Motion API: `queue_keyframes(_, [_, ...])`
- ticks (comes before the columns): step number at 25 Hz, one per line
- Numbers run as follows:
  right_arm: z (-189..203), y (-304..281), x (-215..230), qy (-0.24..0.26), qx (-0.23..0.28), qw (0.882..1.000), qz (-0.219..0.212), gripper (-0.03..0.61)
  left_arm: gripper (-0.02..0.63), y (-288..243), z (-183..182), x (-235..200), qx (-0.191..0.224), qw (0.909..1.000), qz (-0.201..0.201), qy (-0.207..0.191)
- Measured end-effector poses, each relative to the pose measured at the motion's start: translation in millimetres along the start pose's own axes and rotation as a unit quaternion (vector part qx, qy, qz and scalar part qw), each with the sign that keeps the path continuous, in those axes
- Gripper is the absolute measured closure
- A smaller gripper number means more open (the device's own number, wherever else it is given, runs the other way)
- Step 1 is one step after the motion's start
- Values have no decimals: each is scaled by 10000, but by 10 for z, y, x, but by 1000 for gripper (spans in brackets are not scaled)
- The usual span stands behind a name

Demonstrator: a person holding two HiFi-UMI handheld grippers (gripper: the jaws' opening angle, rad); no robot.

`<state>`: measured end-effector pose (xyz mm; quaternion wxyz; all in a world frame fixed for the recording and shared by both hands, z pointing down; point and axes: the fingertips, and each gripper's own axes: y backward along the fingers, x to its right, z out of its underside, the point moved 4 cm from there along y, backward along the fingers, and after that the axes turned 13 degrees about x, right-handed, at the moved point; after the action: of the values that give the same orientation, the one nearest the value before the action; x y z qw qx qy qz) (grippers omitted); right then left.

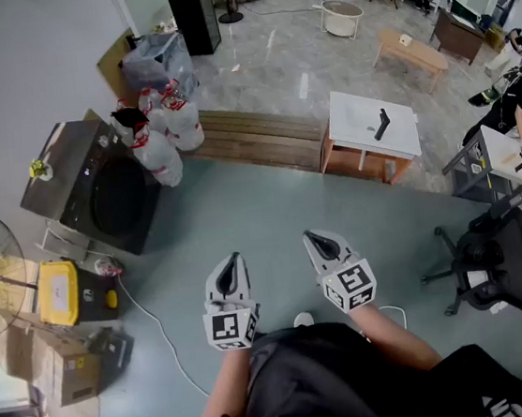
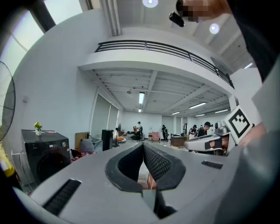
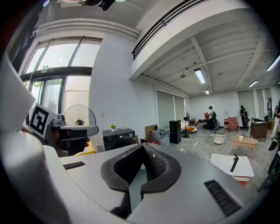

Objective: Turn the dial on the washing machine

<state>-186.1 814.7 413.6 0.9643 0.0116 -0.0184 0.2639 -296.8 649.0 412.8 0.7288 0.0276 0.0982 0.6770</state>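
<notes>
While the washer [image 1: 98,190] stands well off at ten o'clock, the task looks barely started. Left tool [image 1: 233,261] and right tool [image 1: 316,239] hang clenched, empty, near six o'clock. Next likely calls for walking over and opening one tool at the small dial [image 2: 64,144].

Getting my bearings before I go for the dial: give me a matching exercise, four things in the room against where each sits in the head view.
Things:
1. washing machine
2. yellow case
3. white table
4. office chair

Places:
A. at the right edge of the view
B. upper left, with a small plant on top
C. upper centre-right, with a black tool lying on it
D. lower left, just below the machine

Pairs: 1-B, 2-D, 3-C, 4-A
</notes>
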Motion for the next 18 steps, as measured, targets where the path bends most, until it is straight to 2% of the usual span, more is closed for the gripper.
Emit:
queue_keyframes(5, [-99, -2, 55, -197, 263, 9993, 149, 580, 611, 17, -95, -30, 11, 10000, -28, -30])
queue_keyframes(12, [-57, -54, -92, -179, 288, 9988, -348, 578, 611, 174, -26, -13, -127, 9997, -213, -20])
queue_keyframes(18, [1, -118, -109, -214, 327, 9983, -425, 578, 611, 193, -45, -69, -107, 9991, -400, -94])
